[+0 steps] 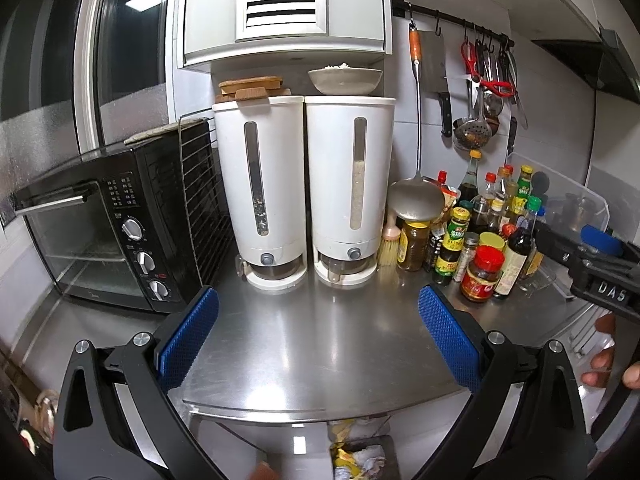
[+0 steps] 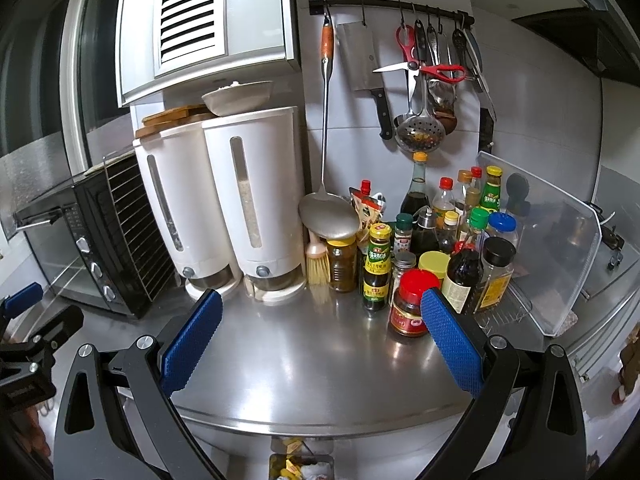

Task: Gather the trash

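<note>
Steel countertop (image 1: 320, 344) fills the middle of both wrist views, bare and shiny in front of the two grippers. The left gripper (image 1: 318, 336) hovers over it with its blue-padded fingers (image 1: 188, 340) spread wide and nothing between them; the right gripper (image 2: 320, 336) hangs likewise, jaws wide apart and empty, its right pad just in front of a red-lidded sauce jar (image 2: 412, 304). Crumpled trash (image 1: 360, 456), yellow and white wrappers, lies in a bin below the counter's front edge at the bottom centre of the left view, and shows again at the bottom centre of the right view (image 2: 300, 466). At the back of the counter two white grain dispensers (image 1: 304, 188) stand side by side, touching, with wooden boards (image 1: 252, 88) on the left one and a shallow bowl (image 1: 345, 80) on the right one. A black toaster oven (image 1: 108, 240) sits at the left of the frame, a wire rack (image 1: 204, 192) leaning between it and the dispensers. To the right of the dispensers a pastry brush (image 1: 390, 248) stands beside a crowd of condiment bottles (image 1: 480, 228), and a long ladle (image 1: 417, 196) hangs down from a black wall rail (image 1: 452, 20) that also carries a cleaver (image 1: 438, 64), red scissors (image 1: 484, 72) and a skimmer (image 1: 472, 132). A clear plastic splash guard (image 2: 560, 248) stands at the right of the right view. A hand (image 1: 608, 360) shows at the right edge of the left view, below the other gripper's body.
</note>
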A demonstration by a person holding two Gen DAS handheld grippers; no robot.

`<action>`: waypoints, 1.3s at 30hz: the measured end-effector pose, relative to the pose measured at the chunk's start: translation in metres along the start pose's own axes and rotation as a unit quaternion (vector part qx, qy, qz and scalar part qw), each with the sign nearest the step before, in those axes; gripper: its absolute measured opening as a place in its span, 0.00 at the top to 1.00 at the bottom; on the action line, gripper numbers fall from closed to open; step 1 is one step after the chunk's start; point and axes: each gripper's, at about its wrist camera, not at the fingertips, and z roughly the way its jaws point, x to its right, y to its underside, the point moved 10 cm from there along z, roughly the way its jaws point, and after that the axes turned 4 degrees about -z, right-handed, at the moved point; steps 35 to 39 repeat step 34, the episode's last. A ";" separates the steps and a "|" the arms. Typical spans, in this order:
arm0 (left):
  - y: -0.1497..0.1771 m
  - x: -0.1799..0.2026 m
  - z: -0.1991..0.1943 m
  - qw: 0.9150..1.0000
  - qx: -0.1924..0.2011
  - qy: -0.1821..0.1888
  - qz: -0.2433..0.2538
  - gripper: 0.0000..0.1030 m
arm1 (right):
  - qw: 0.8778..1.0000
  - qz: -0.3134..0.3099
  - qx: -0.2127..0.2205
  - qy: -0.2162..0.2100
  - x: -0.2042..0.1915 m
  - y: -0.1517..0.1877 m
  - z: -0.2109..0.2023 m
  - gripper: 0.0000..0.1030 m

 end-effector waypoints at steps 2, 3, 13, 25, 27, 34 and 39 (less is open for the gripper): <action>0.000 -0.001 0.001 1.000 -0.002 0.006 -0.011 0.08 | 1.000 0.000 0.000 0.000 0.001 0.000 0.000 0.03; 0.000 -0.002 0.001 1.000 -0.002 0.005 -0.011 0.08 | 1.000 0.000 0.000 0.000 0.001 0.000 0.001 0.03; -0.003 -0.005 0.002 1.000 0.011 -0.012 -0.010 0.08 | 1.000 0.001 -0.012 -0.004 0.001 0.005 0.009 0.03; -0.002 0.001 0.007 1.000 0.004 0.003 -0.005 0.08 | 1.000 0.001 -0.021 -0.007 -0.002 0.007 0.019 0.03; -0.002 0.000 0.009 1.000 0.000 0.006 -0.009 0.08 | 1.000 -0.001 -0.021 -0.008 -0.002 0.008 0.019 0.03; -0.004 -0.002 0.010 1.000 0.000 0.002 -0.010 0.08 | 1.000 -0.002 -0.026 -0.013 -0.005 0.010 0.024 0.03; -0.004 -0.002 0.010 1.000 0.000 0.002 -0.010 0.08 | 1.000 -0.002 -0.026 -0.013 -0.005 0.010 0.024 0.03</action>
